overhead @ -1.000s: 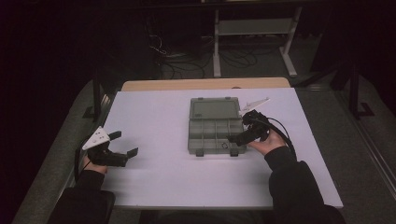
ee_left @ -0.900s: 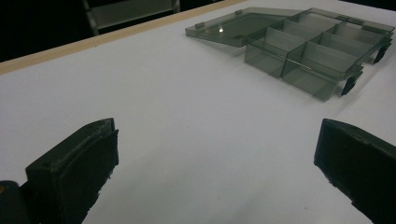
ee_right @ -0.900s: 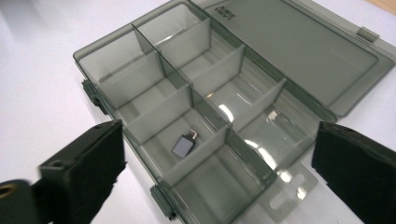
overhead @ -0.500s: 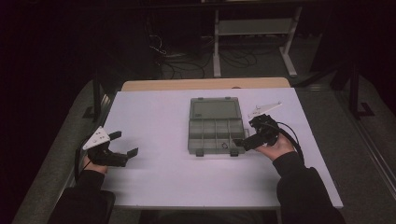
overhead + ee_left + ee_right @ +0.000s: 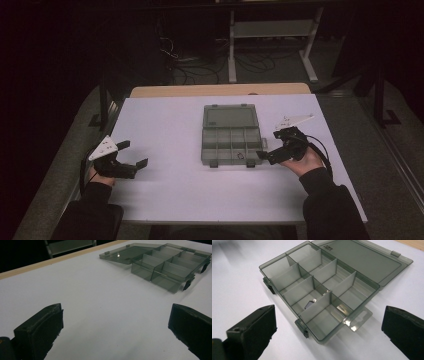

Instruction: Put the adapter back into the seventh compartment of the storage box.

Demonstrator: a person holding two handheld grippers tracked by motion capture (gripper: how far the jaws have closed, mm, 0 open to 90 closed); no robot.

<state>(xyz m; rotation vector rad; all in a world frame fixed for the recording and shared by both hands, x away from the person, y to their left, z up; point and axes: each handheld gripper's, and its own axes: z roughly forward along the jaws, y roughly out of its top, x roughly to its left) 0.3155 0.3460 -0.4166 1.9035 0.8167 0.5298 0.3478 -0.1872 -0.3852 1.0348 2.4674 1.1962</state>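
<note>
We see a smoky translucent organiser box lying open near the middle of the white worktop, its lid folded flat on the far side. In the right gripper view the box shows two rows of divided compartments, with latches on the near wall. One small dark piece with a pale end lies in a near-row compartment, second from the box's right end; what it is we cannot tell.

Right gripper: held just beside the box's near right corner, jaws pointing at it. Jaws spread wide, nothing between them. We cannot tell from the high view whether a jaw tip touches the box wall; in its own view both jaws stand apart from the box.

Left gripper: low at the left edge of the worktop, well apart from the box. Jaws released and wide, bare worktop between them. In the left gripper view the box lies far ahead toward the upper right.

Both hands grip from the near side, sleeves dark.
</note>
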